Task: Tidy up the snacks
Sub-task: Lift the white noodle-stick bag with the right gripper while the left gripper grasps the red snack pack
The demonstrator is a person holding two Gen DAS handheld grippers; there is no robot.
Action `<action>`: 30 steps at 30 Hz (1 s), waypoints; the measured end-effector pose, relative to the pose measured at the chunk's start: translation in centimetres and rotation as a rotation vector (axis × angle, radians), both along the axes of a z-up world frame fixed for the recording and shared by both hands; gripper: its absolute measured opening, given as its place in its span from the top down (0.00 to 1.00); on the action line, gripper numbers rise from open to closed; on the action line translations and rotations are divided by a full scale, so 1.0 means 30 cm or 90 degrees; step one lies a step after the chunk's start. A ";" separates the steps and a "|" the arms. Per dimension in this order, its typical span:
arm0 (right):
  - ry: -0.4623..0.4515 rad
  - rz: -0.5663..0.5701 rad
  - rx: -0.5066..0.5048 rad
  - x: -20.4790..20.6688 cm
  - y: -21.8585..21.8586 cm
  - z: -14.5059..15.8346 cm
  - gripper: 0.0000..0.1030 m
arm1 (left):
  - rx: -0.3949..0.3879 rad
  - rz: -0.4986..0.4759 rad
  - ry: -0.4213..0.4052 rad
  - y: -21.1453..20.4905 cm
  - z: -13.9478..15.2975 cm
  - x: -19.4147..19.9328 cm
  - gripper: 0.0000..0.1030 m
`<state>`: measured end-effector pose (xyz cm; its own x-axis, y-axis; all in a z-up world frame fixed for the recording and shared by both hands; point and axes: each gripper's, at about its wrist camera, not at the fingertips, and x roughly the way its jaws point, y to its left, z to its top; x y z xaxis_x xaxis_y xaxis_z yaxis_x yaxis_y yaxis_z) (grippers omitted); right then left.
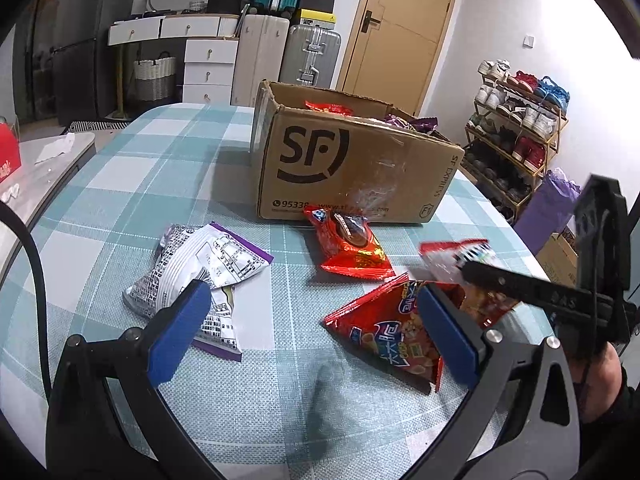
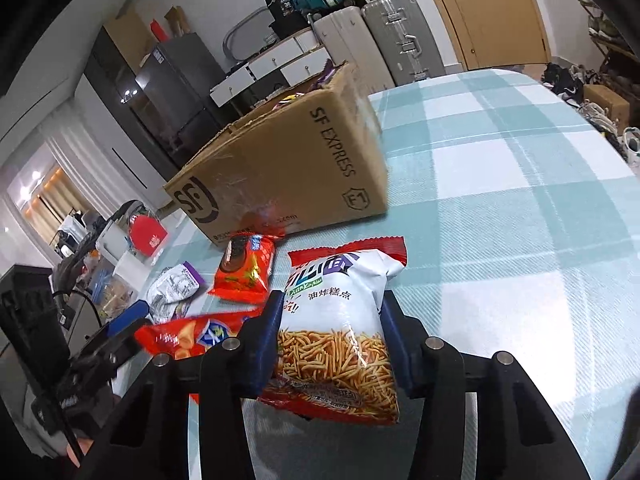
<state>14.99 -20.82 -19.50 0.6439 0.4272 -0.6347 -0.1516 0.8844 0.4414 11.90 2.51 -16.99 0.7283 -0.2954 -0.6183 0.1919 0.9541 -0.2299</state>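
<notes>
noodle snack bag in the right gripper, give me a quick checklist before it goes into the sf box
1. Grip: right gripper shut on the noodle snack bag, a finger on each side. ok
2. Bag off the table: its lower edge seems lifted, contact unclear. cannot tell
3. Cardboard box open on top, packets already inside. ok
4. Room left in the box: interior mostly hidden. cannot tell
5. Path to the box: the orange cookie packet lies flat, low in front of it. ok
6. Left gripper open over the table, empty, between the silver-purple bag and the red chip bag, near the right one. ok
</notes>
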 end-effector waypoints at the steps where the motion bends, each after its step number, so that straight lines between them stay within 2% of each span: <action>1: 0.002 -0.004 -0.013 -0.016 -0.005 0.002 0.54 | 0.000 0.000 -0.001 0.001 0.001 -0.001 0.00; 8: -0.041 -0.009 -0.089 -0.097 -0.033 0.041 0.54 | -0.015 -0.006 0.012 0.010 -0.014 0.011 0.00; 13: -0.038 -0.018 -0.036 -0.094 -0.083 0.031 0.54 | -0.042 -0.035 0.004 0.004 -0.012 -0.004 0.00; 17: -0.036 -0.030 0.008 -0.093 -0.119 0.024 0.54 | -0.037 -0.076 -0.015 -0.042 0.001 -0.028 0.00; 22: -0.032 -0.031 0.029 -0.092 -0.132 0.022 0.54 | -0.032 -0.107 0.013 -0.118 -0.014 -0.023 0.00; 28: -0.046 -0.030 0.053 -0.106 -0.145 0.028 0.54 | 0.000 -0.133 0.045 -0.222 -0.029 0.011 0.00; 30: -0.047 -0.031 0.061 -0.108 -0.150 0.028 0.54 | 0.031 -0.124 0.055 -0.254 -0.040 0.027 0.00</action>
